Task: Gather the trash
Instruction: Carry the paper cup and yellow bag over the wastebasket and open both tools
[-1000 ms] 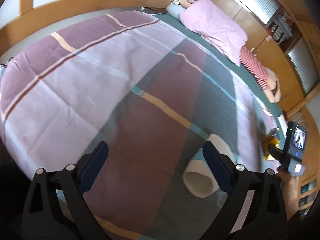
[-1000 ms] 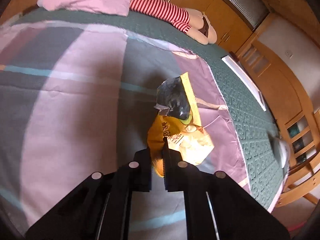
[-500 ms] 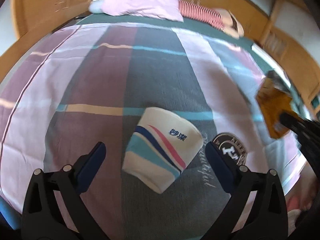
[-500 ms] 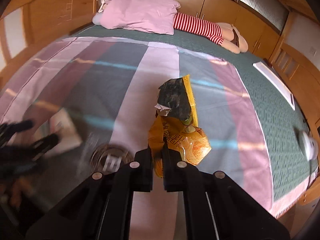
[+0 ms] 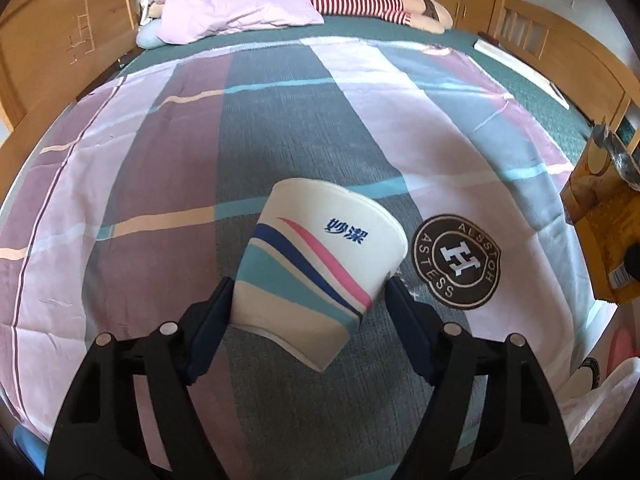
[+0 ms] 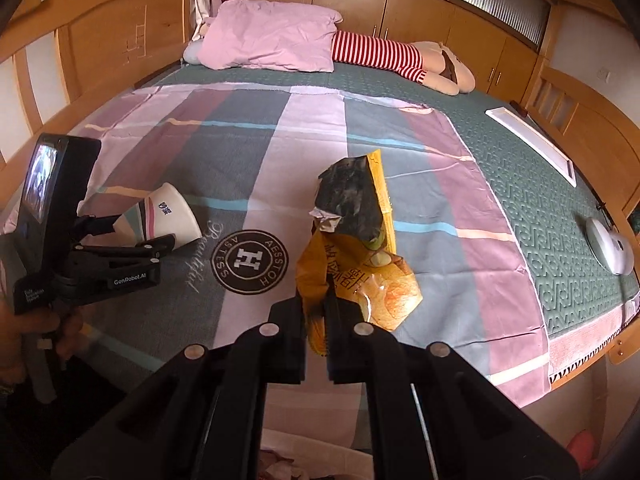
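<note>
A white paper cup (image 5: 320,264) with blue, pink and teal stripes lies on its side on the striped bedsheet (image 5: 200,160). My left gripper (image 5: 308,292) straddles it near its base; the jaws are closing and both pads meet the cup's sides. In the right wrist view the cup (image 6: 172,216) sits between the left gripper's (image 6: 140,230) fingers, and a hand holds that gripper. My right gripper (image 6: 316,304) is shut on the lower edge of a crumpled yellow chip bag (image 6: 360,276), which hangs above the sheet. That bag (image 5: 600,232) also shows at the left wrist view's right edge.
A pink pillow (image 6: 272,36) and a red-striped plush toy (image 6: 400,56) lie at the bed's head. A flat white object (image 6: 532,140) and a round white device (image 6: 608,244) rest on the green cover at right. Wooden bed rails (image 6: 100,40) surround the bed. A white bin (image 6: 320,456) is below.
The left gripper rolled and swung over the cup, then its jaws narrowed onto the cup's sides. The right gripper lifted the chip bag off the sheet and carried it toward the bed's near edge.
</note>
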{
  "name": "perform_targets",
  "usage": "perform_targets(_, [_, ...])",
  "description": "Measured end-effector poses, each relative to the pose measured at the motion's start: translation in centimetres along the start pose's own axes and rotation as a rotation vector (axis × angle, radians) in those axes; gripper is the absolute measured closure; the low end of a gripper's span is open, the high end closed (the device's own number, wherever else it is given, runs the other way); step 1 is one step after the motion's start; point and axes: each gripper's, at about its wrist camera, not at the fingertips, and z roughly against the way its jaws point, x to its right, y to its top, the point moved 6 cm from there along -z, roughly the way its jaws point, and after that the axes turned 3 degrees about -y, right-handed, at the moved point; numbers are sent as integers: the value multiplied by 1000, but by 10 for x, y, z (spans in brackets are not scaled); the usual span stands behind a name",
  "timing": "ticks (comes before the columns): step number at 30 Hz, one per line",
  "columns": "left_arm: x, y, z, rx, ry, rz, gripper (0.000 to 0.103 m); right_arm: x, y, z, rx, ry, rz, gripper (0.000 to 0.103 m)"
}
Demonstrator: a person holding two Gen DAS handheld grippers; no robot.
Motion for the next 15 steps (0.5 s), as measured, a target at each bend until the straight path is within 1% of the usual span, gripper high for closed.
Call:
perform_targets(7, [-12, -3, 16, 41, -15, 82, 28, -8, 0, 16, 34, 15, -8, 95])
perform_targets(11, [-16, -5, 26, 66, -26, 104, 28, -10, -2, 29, 59, 27, -15, 95])
perform_targets(13, [-17, -6, 36, 93, -39, 116, 28, -9, -1, 39, 78, 35, -25, 95])
perform_targets(15, [-19, -7, 61, 156, -65, 136, 28, -8, 0, 52, 108, 49, -37, 95])
